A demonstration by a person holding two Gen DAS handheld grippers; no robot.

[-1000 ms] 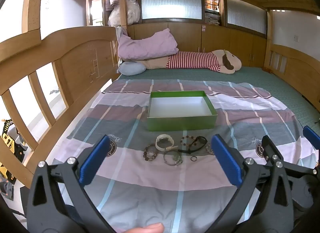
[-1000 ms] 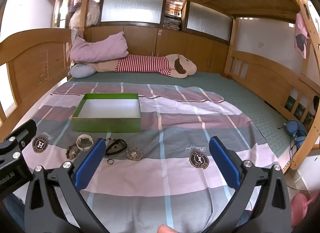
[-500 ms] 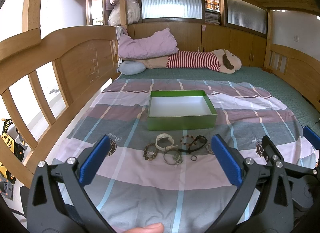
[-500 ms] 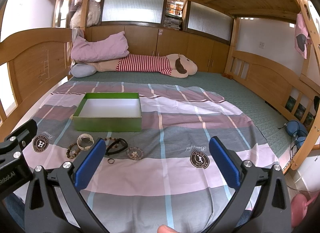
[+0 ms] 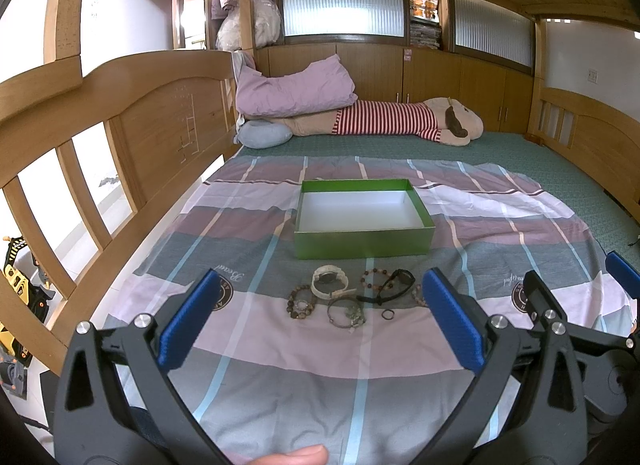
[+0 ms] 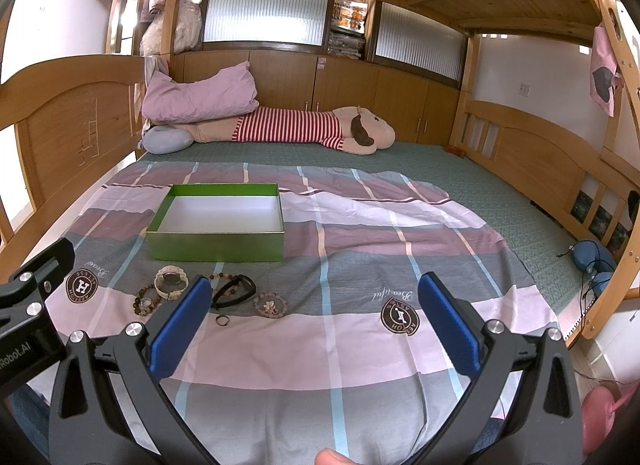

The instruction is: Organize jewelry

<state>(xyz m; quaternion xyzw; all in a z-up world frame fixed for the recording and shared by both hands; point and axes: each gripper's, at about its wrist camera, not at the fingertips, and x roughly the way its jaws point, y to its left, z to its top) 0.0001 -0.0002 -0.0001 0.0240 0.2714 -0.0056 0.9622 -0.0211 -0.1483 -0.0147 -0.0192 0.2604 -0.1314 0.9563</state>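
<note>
Wrist views: both tongs (image 5: pixel 320 315) (image 6: pixel 312 311) wide, empty.

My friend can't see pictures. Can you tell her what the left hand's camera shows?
An open gripper hangs over a striped bedspread, facing a small pile of bracelets, a white watch and a ring. Just past them sits an empty green box; farther back lie a pillow and a plush toy.
</note>
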